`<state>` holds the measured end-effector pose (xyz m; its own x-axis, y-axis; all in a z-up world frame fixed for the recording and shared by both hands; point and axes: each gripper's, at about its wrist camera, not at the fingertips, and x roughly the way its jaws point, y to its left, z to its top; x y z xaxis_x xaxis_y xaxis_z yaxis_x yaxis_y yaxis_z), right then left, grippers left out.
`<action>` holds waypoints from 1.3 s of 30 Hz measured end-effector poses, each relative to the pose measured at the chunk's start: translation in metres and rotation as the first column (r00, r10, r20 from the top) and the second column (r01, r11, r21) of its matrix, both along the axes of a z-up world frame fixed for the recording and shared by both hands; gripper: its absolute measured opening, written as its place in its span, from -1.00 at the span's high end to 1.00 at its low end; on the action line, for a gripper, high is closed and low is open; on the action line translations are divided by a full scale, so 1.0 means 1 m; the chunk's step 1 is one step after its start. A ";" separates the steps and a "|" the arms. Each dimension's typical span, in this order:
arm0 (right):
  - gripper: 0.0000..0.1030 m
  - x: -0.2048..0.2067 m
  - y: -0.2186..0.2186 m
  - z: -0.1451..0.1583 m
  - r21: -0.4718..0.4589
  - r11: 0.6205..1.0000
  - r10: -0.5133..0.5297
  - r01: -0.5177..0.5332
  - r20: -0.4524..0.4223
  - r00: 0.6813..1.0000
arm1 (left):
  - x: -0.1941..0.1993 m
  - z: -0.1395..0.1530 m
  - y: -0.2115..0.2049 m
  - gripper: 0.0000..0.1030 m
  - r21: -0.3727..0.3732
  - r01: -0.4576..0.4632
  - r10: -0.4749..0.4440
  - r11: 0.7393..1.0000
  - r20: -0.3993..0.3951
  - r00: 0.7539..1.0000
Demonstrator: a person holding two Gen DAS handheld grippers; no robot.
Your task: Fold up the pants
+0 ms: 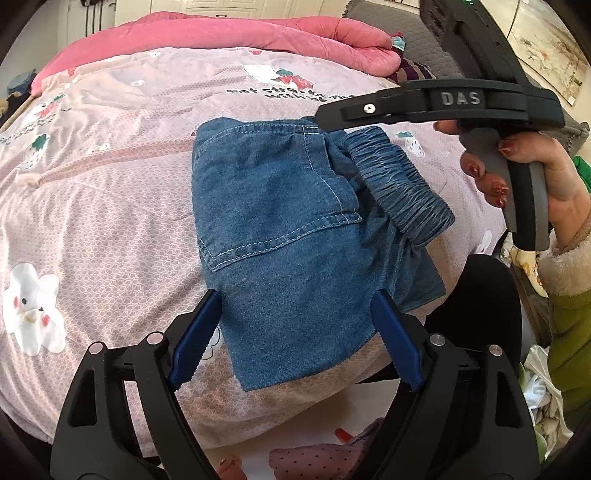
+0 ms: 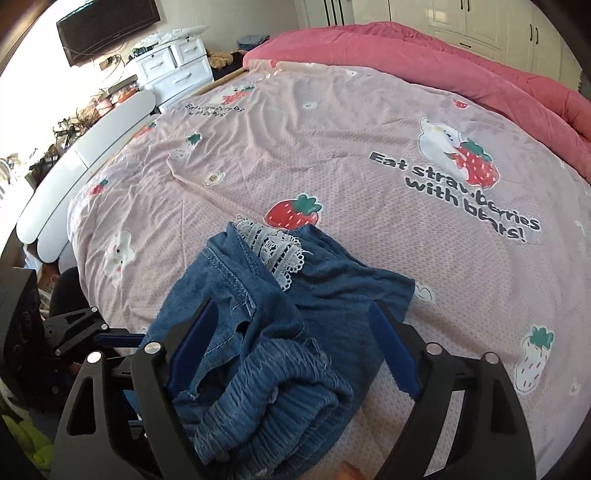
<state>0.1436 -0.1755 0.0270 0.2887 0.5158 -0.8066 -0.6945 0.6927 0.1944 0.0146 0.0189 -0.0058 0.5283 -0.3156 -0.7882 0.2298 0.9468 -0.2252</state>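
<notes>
Small blue denim pants [image 1: 295,236] lie folded into a compact bundle on the pink strawberry-print bed sheet [image 1: 110,206], back pocket up, elastic waistband [image 1: 402,184] at the right. My left gripper [image 1: 295,332] is open, its blue fingers either side of the bundle's near edge. My right gripper [image 2: 295,354] is open just over the waistband [image 2: 273,398]; white lace trim [image 2: 277,251] shows at the far end. In the left wrist view the right tool [image 1: 461,103] hovers over the waistband, held by a hand.
A pink quilt [image 2: 461,62] is heaped along the far side of the bed. A white dresser [image 2: 173,62] and a wall TV [image 2: 107,26] stand beyond the bed's foot. Clothes and bags [image 1: 543,384] lie on the floor at the bed edge.
</notes>
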 end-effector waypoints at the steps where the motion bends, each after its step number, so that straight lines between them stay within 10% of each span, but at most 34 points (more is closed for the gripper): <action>1: -0.68 -0.001 -0.001 0.001 0.002 1.000 -0.002 0.002 0.001 1.000 | 0.000 0.001 0.001 -0.49 -0.001 0.000 0.000 1.000 0.001 1.000; 39: -0.91 -0.054 -0.056 0.033 0.095 0.988 -0.124 0.119 0.053 0.991 | -0.001 0.046 0.009 -0.81 0.018 -0.052 0.051 0.998 0.072 0.996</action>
